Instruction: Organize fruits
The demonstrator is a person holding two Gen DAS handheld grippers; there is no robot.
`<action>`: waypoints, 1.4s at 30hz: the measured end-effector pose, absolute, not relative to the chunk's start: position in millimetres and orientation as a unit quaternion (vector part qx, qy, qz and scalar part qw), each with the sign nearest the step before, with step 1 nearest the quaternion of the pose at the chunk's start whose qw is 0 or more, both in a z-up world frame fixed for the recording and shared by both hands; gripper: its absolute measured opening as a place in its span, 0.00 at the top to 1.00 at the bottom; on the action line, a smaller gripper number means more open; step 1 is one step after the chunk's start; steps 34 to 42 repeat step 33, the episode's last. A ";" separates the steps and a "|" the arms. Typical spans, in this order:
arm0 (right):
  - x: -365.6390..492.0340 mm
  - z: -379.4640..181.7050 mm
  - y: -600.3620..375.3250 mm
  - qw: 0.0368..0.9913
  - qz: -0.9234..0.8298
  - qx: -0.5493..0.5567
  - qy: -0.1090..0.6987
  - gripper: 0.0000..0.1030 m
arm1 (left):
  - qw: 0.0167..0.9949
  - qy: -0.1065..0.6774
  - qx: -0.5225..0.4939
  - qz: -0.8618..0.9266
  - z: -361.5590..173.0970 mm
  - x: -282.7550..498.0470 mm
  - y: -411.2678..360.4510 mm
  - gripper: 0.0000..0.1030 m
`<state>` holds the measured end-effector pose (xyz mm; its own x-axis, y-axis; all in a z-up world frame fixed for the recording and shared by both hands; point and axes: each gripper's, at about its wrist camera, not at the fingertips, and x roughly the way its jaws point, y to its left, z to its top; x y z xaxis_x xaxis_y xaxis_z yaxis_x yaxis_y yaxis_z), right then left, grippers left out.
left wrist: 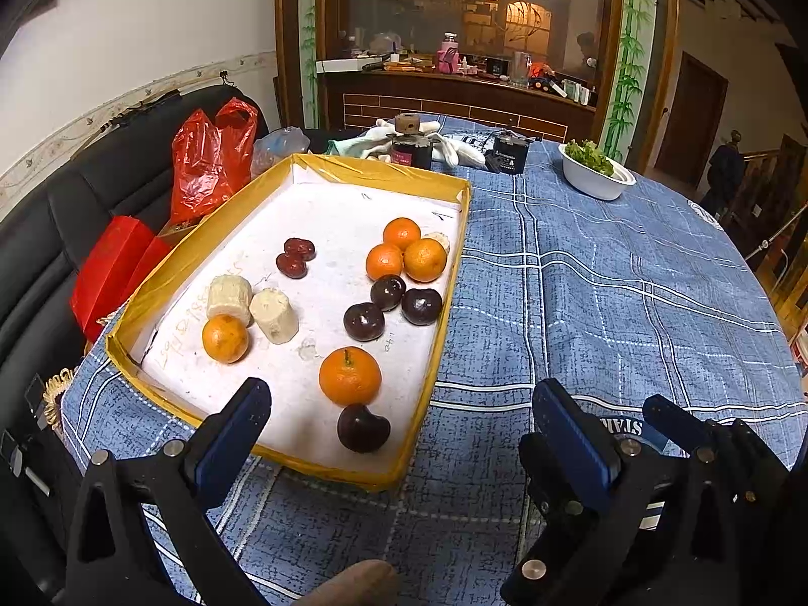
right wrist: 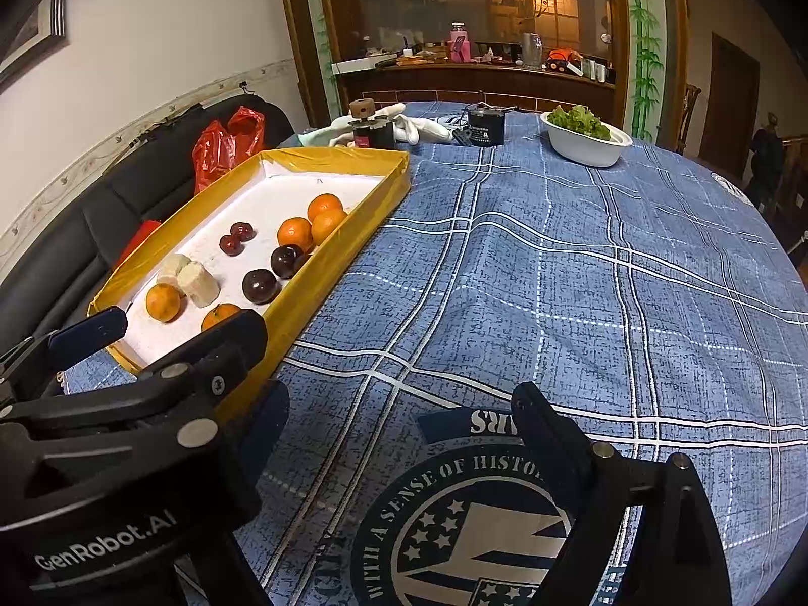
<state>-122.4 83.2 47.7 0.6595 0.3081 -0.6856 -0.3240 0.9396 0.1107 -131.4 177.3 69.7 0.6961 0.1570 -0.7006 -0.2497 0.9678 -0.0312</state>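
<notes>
The left gripper (left wrist: 399, 429), jaws apart and empty, hovered at the near rim of the yellow-walled cardboard tray (left wrist: 283, 171), the nearest dark plum (left wrist: 362, 427) at 12 o'clock between its fingers, while the open right gripper (right wrist: 399, 404) stood farther off over cloth.

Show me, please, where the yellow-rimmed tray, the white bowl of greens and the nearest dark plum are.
yellow-rimmed tray (left wrist: 419, 447), left wrist view, on its near right rim.
white bowl of greens (right wrist: 581, 149), right wrist view, on its outer wall.
nearest dark plum (left wrist: 362, 428), left wrist view, on its top face.
</notes>
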 end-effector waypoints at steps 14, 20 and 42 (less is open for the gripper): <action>-122.7 46.7 83.0 0.910 0.173 -0.010 0.376 0.09 | 0.918 0.375 -0.063 0.108 69.4 -131.6 176.9 0.00; -122.8 46.3 82.9 0.910 0.173 -0.009 0.377 0.09 | 0.918 0.376 -0.063 0.108 68.8 -131.7 176.8 0.00; -119.0 56.8 59.0 0.917 0.144 0.013 0.371 0.09 | 0.926 0.358 -0.053 0.109 95.3 -127.9 182.6 0.00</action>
